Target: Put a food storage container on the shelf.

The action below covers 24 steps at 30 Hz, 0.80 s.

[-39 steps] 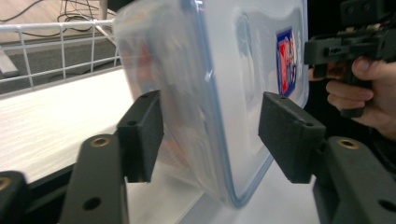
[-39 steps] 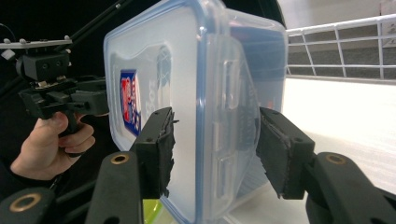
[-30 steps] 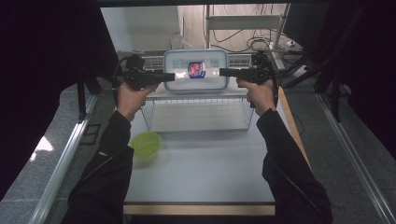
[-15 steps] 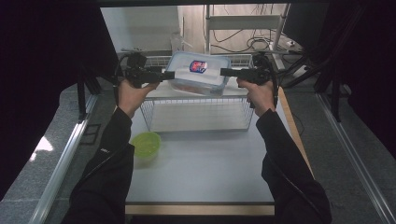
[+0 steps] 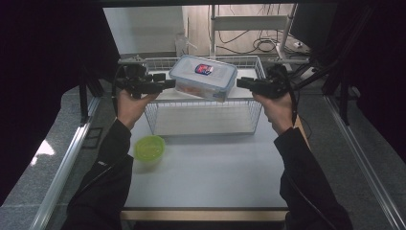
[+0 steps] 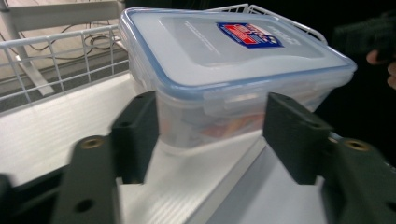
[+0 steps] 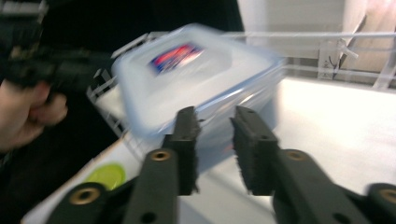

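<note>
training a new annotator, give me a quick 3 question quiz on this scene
1. True or false: the plastic container sits flat on the table.
2. Which gripper has its jaws spread wide at the container: A) left gripper B) right gripper?
3. Fill in: the green bowl stands ___ the wire basket.

Key: 1 false, it is tilted above the basket. 2 A. 3 outside.

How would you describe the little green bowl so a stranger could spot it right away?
Start at the white wire basket at the far end of the white table. Just in front of its left corner, by the person's left sleeve, sits the green bowl: round, and the table's one bright lime thing.
</note>
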{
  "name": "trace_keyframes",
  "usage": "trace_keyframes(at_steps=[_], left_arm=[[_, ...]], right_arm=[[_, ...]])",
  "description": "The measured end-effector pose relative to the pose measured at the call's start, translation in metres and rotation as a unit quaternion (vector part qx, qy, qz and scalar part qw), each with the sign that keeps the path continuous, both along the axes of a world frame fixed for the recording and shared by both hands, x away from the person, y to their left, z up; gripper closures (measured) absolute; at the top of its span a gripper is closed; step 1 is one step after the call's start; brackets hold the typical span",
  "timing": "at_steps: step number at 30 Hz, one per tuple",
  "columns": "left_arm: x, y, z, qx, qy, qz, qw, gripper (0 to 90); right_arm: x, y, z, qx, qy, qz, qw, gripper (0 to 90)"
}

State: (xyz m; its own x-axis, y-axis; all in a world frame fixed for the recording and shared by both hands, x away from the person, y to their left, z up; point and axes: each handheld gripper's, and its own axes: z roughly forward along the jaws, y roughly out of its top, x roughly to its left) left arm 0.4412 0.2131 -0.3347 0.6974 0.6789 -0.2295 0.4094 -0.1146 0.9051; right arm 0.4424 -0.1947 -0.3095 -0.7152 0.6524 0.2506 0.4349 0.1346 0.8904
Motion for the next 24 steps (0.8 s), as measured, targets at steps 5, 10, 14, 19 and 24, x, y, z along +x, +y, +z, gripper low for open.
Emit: trace_keyframes(at_steps=[5,10,14,19,24], left_arm=[[-0.001,0.002,-0.008,-0.01,0.011,0.0,0.9999,59.8],[0.0,-0.008,-0.011,0.01,0.01,-0.006,0.9999,69.2],[0.002,-0.017,-0.011,0.027,0.015,-0.003,0.9995,71.4],[0.008,-0.031,-0.01,0.046,0.013,0.006,0.9988,72.6],[0.008,-0.036,-0.009,0.065,0.001,0.011,0.9978,75.5]], right_arm=[[-0.019,0.023,-0.014,-0.035,-0.001,0.053,0.998,85.2],[-0.015,0.043,-0.02,-0.066,-0.008,0.059,0.996,87.8],[-0.004,0.04,-0.021,-0.071,-0.005,0.042,0.9966,88.2],[0.01,0.033,-0.023,-0.063,0.005,0.026,0.9977,89.2],[0.021,0.029,-0.024,-0.055,0.009,0.011,0.9984,89.4]])
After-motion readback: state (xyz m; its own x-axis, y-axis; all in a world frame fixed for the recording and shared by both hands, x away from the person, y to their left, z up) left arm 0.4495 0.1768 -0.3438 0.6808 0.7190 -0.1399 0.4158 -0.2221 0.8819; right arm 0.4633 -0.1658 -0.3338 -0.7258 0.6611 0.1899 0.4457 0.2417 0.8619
